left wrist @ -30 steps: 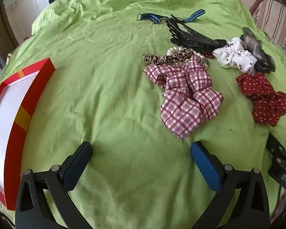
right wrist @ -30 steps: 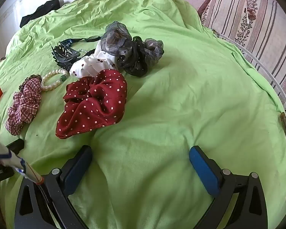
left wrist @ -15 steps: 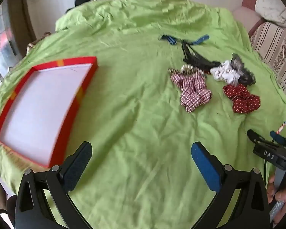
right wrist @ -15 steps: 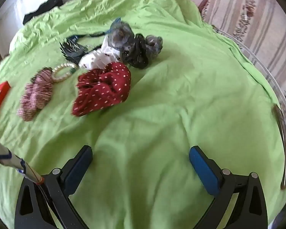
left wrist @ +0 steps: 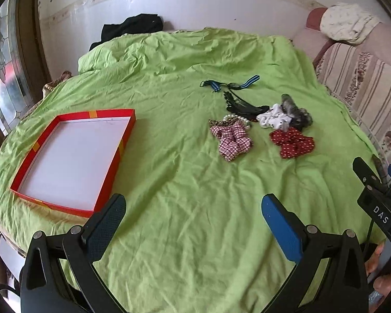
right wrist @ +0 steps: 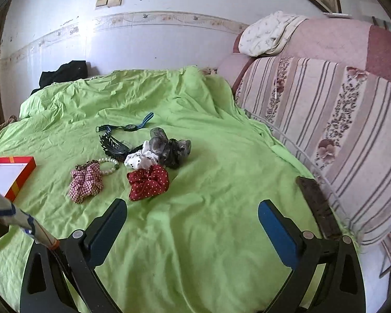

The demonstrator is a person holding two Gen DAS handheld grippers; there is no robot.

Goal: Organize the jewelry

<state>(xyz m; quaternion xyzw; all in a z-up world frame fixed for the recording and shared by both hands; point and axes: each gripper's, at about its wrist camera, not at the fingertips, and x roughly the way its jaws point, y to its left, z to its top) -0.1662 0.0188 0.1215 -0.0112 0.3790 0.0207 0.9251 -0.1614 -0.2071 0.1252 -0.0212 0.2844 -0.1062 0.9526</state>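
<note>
A pile of accessories lies on the green cloth: a plaid scrunchie [left wrist: 232, 140] [right wrist: 86, 181], a red dotted scrunchie [left wrist: 292, 142] [right wrist: 148, 181], a white dotted scrunchie [left wrist: 272, 116] [right wrist: 139, 160], a grey-black sheer scrunchie [left wrist: 297, 112] [right wrist: 169, 148], a pearl bracelet [left wrist: 237, 118] [right wrist: 108, 165], a black hair claw [left wrist: 242, 104] [right wrist: 113, 146] and a blue-strapped watch [left wrist: 229, 84] [right wrist: 129, 127]. An empty red box [left wrist: 70, 156] [right wrist: 7, 176] lies to the left. My left gripper [left wrist: 193, 219] and right gripper [right wrist: 191, 220] are open, empty, well short of the pile.
The green cloth [left wrist: 182, 182] covers a round table. A striped sofa [right wrist: 325, 120] stands at the right, with a dark flat object [right wrist: 316, 206] at the table's right edge. A black garment [left wrist: 133, 27] lies at the far side. The right gripper's body [left wrist: 378, 203] shows at the right.
Both grippers have pulled back and up from the pile. The items now look smaller and farther, and the whole red box has come into the left view. Both stayed open.
</note>
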